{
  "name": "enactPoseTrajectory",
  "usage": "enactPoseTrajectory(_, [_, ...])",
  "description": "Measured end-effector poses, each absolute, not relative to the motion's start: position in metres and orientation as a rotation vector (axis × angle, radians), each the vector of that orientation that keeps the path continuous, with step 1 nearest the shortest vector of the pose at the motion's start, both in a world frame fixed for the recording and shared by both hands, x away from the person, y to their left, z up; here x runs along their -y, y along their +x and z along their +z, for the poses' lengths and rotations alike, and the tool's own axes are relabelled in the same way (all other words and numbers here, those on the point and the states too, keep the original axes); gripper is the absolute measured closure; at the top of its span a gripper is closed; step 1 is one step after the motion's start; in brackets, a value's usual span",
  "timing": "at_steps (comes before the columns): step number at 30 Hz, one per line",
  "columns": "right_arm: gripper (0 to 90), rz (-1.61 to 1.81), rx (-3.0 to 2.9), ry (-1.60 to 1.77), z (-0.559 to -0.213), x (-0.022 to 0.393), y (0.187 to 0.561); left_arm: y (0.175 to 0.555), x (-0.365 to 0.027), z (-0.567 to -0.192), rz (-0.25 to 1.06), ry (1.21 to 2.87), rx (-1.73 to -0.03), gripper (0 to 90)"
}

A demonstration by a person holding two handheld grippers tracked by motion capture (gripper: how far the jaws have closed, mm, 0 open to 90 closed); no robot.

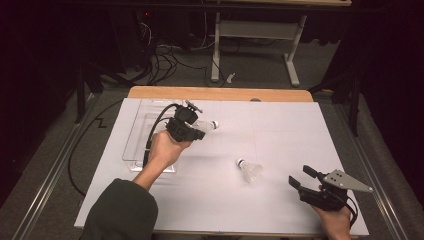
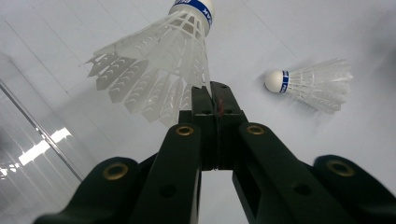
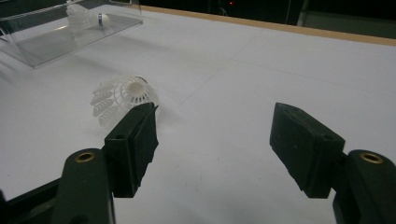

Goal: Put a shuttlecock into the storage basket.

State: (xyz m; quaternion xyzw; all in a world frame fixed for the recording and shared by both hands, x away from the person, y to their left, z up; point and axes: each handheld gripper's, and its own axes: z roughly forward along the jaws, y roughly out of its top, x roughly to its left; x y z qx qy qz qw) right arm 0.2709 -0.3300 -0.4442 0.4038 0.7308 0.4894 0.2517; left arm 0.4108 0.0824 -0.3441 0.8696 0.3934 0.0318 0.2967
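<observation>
My left gripper (image 1: 199,131) is shut on the skirt edge of a white plastic shuttlecock (image 1: 208,124), which it holds above the table by the right side of a clear tray (image 1: 134,136). In the left gripper view the jaws (image 2: 215,91) pinch the skirt of this shuttlecock (image 2: 159,56), and its blue-banded cork points away. A second shuttlecock (image 1: 250,170) lies on its side on the white table sheet, also seen from the left gripper (image 2: 310,84). My right gripper (image 1: 301,176) stands open near the front right corner, apart from that shuttlecock (image 3: 122,97), with nothing between its fingers (image 3: 215,135).
The clear tray (image 3: 46,42) sits at the left of the white sheet (image 1: 280,130). A wooden table edge (image 1: 220,93) runs along the back. Beyond it are cables and a desk frame (image 1: 250,35) on the floor.
</observation>
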Motion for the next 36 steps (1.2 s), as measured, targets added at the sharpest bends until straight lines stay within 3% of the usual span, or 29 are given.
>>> enactPoseTrajectory(36, [32.7, 1.329, -1.988, 1.099, -0.444, 0.33, 0.271, 0.411, -0.115, -0.328, 0.142, 2.233, -1.112, 90.0])
